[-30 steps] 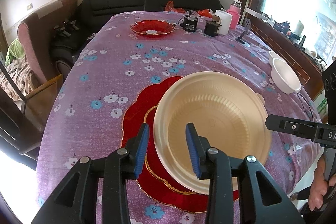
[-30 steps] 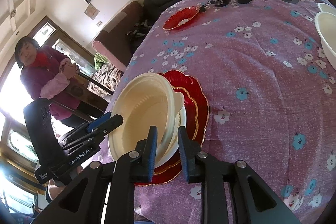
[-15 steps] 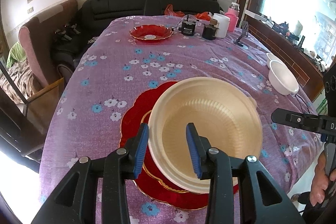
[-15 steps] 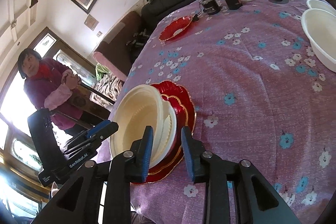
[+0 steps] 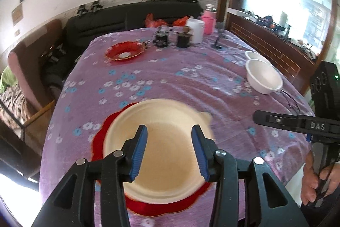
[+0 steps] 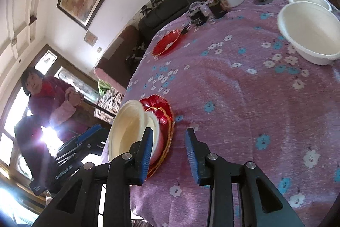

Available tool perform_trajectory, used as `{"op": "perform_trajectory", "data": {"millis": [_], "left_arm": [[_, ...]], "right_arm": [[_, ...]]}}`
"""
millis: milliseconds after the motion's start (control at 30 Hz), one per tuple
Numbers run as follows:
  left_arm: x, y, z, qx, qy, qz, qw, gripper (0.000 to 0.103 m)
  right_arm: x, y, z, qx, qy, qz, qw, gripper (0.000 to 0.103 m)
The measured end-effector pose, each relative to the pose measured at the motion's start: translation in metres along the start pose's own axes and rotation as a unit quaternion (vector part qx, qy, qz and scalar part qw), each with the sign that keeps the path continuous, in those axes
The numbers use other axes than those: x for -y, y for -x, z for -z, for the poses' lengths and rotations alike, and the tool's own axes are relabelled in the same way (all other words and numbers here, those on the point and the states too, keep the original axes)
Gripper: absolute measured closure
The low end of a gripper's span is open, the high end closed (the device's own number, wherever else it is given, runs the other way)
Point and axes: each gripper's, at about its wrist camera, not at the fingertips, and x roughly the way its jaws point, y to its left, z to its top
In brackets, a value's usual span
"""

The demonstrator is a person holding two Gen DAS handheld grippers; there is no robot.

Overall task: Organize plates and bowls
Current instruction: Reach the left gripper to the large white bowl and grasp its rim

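Observation:
A cream bowl [image 5: 167, 120] sits on a stack of red plates [image 5: 99, 142] at the table's near edge. My left gripper [image 5: 169, 149] is open and hovers above the bowl, holding nothing. My right gripper [image 6: 169, 150] is open and empty, just right of the bowl [image 6: 127, 131] and the red plates [image 6: 161, 112]. Two white bowls [image 5: 263, 76] stand at the right side of the table, also in the right wrist view [image 6: 310, 31]. One more red plate [image 5: 125, 52] lies at the far left, seen too in the right wrist view [image 6: 167, 44].
The table [image 5: 170, 78] wears a purple flowered cloth. Jars, a white tub [image 5: 196, 31] and a pink bottle [image 5: 209, 20] stand at the far end. A black sofa and a brown armchair lie beyond. A person in red [image 6: 46, 95] stands at the left.
My right gripper let go of the cream bowl's rim, opened and drew back to the right. The bowl settled flat on the red plates. My left gripper rose and pulled back.

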Motion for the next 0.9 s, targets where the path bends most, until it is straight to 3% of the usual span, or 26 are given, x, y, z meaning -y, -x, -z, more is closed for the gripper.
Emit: {"op": "perform_trajectory", "data": {"millis": [233,567,767,900], "left_arm": [[0.054,-0.013,-0.011,-0.011,-0.041,0.044,0.9981,0.056],[0.141,-0.064,-0.012,-0.075,-0.092,0.113,0.9864,0.055],[0.169,-0.096,-0.023,-0.114,-0.083,0.131,0.9814,0.055],[0.176,-0.119,-0.042,-0.135,-0.051,0.139,0.9797,0.055]], "right_arm": [[0.031,0.024,-0.004,0.030,-0.028,0.010,0.999,0.061],[0.084,0.061,-0.011,0.068,-0.071,0.046,0.994,0.061],[0.112,0.089,-0.019,0.096,-0.085,0.075,0.989,0.061],[0.131,0.107,-0.027,0.115,-0.093,0.099,0.984,0.061]]}}
